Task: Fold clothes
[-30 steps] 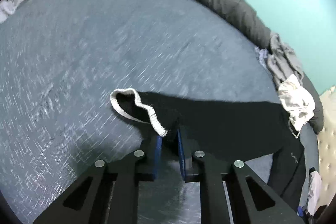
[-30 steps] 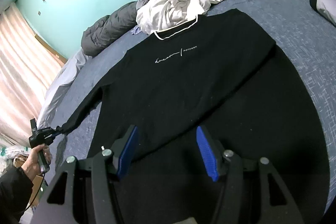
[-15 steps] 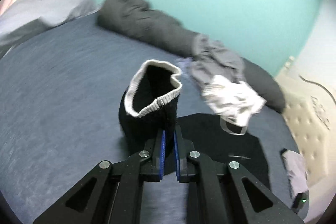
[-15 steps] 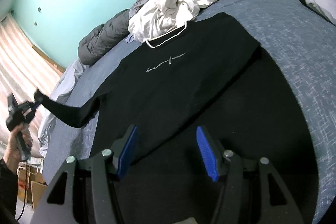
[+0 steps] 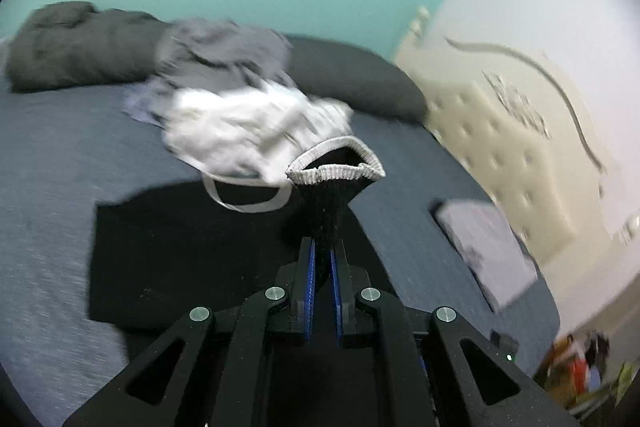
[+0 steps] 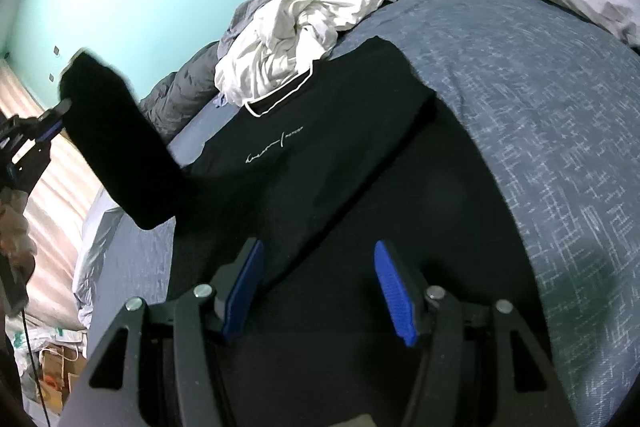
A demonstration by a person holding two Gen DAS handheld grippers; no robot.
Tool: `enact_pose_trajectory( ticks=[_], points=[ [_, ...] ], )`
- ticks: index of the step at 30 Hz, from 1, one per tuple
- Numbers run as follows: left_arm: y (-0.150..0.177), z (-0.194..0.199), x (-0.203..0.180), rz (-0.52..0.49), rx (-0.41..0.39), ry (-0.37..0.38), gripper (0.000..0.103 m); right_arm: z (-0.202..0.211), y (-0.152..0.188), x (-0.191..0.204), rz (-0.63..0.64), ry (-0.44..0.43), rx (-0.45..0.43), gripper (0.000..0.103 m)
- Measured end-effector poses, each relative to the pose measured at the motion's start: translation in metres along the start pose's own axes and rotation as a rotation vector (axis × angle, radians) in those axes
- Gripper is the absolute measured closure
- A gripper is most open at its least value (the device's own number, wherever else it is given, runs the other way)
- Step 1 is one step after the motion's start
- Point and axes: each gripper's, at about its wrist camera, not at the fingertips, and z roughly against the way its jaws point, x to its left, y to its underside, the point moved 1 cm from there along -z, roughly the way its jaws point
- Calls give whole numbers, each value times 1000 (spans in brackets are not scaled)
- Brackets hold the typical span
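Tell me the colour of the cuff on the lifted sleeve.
Light grey ribbing on a black sleeve; the cuff shows best in the left wrist view.

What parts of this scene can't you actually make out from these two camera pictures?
- Small white lettering on the black sweater: right wrist view, too small to read.
- Sweater's lower hem: right wrist view, hidden behind the open right gripper.
- Pile of white and grey clothes: left wrist view, motion-blurred.
- Sleeve behind its cuff: left wrist view, covered by the left gripper shut on it.
- Colourful clutter: left wrist view, blurred, cut by the edge.

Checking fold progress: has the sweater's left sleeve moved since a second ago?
Yes. The sleeve, pinched in the left gripper, has lifted off the bed and swung toward the sweater's chest.
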Motion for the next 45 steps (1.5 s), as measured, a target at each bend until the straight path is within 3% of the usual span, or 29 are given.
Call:
enact_pose_trajectory(
  ticks=[4, 8, 10, 12, 13, 21, 25, 33, 34, 38, 40, 41, 45],
  points=[
    [34, -44, -42, -38, 94, 55, 96, 6, -2, -8, -23, 1, -10, 44],
    [75, -85, -55, -64, 232, 69, 91, 14, -5, -20, -61, 16, -38, 44],
    [93, -92, -53, -61, 279, 57, 82, 16, -7, -26, -82, 14, -43, 43],
    [107, -89, -44, -34, 294, 39, 48, 16, -8, -32, -101, 10, -40, 41],
    [110, -86, -38, -18, 292, 29, 44, 15, -9, -33, -107, 9, -40, 40],
    [125, -54, 17, 18, 272, -80, 44, 7, -11, -39, -122, 44, -7, 39],
    [132, -42, 46, 32, 270, -146, 44, -5, -5, -44, -136, 68, 55, 39],
    [143, -24, 112, 108, 246, -292, 44, -25, 4, -33, -63, 101, 119, 39],
    [143, -22, 121, 123, 247, -311, 44, -27, 6, -31, -42, 116, 129, 41],
    [146, -15, 155, 178, 244, -367, 44, -32, 12, -27, 7, 152, 153, 84],
    [148, -12, 170, 200, 248, -390, 44, -31, 14, -28, 4, 157, 151, 95],
    [149, -10, 177, 207, 253, -405, 44, -29, 13, -29, -11, 139, 141, 99],
    [148, -5, 195, 203, 253, -447, 44, -8, 8, -27, -20, 80, 72, 100]
  ],
)
